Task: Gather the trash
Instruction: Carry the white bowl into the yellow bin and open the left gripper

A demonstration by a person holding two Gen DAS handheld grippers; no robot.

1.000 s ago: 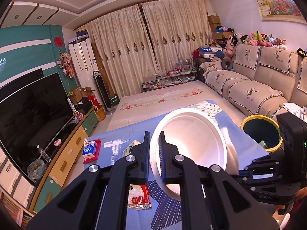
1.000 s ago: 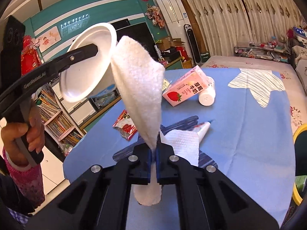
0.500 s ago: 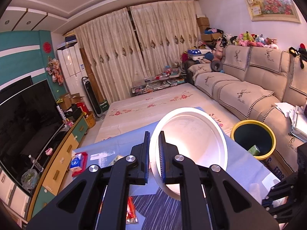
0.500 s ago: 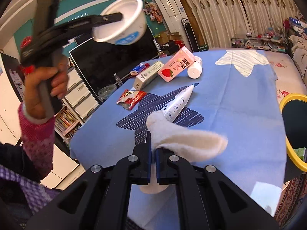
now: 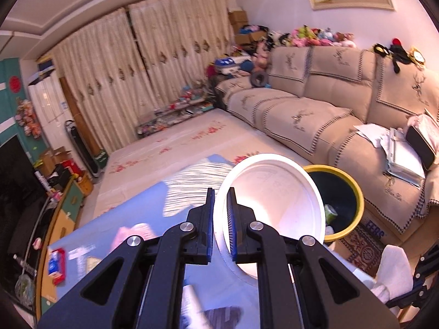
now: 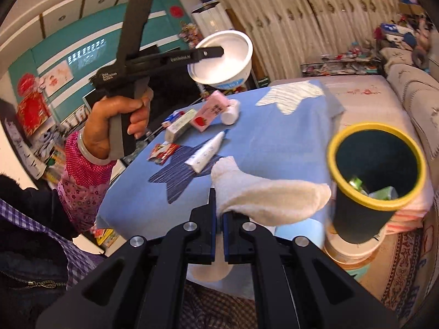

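Over the blue table (image 6: 288, 137), the left gripper (image 5: 219, 211) had its jaws clamped on the rim of a white bowl (image 5: 270, 205), held up in the air with its mouth tipped toward the camera. To the right, the right gripper (image 6: 219, 213) was pressed shut on a white paper towel (image 6: 263, 194), which drooped toward the bin (image 6: 376, 181). The yellow-rimmed bin stood just off the table's edge with scraps already inside. On the table lay a red wrapper (image 6: 163, 152), a tube (image 6: 207, 152), a pink carton (image 6: 210, 111) and a small box (image 6: 178, 124). Compared with a second earlier, both hands had swung toward the bin; the towel, which had stood upright then, was now flopped sideways, and the bowl sat nearly in front of the bin's mouth.
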